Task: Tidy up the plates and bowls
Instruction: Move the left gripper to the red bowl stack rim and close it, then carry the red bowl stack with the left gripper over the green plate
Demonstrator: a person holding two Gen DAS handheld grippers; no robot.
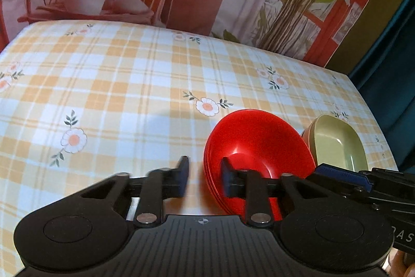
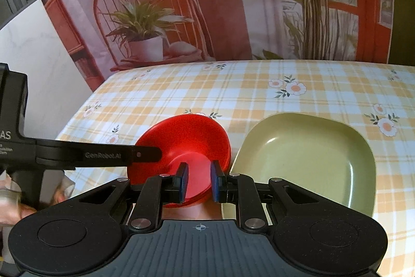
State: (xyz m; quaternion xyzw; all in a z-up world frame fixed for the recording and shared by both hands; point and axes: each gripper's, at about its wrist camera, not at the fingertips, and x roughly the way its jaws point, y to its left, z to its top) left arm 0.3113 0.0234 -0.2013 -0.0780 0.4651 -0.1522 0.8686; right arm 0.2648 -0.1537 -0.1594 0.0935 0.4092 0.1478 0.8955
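A stack of red bowls [image 1: 256,144] sits tilted on the checked tablecloth, also in the right wrist view [image 2: 192,139]. A green square dish [image 2: 306,160] lies just right of it, and shows in the left wrist view [image 1: 337,144] on top of an orange-brown one [image 1: 307,135]. My left gripper [image 1: 205,175] is open, its jaws either side of the red stack's left rim; one finger [image 2: 145,155] reaches into the bowl. My right gripper [image 2: 199,179] is open, its jaws astride the stack's near rim without gripping.
The table [image 1: 129,85] has a yellow and white checked cloth with flowers. A printed backdrop with a chair and plants [image 2: 145,25] hangs behind its far edge. A dark teal curtain [image 1: 394,64] stands at the right.
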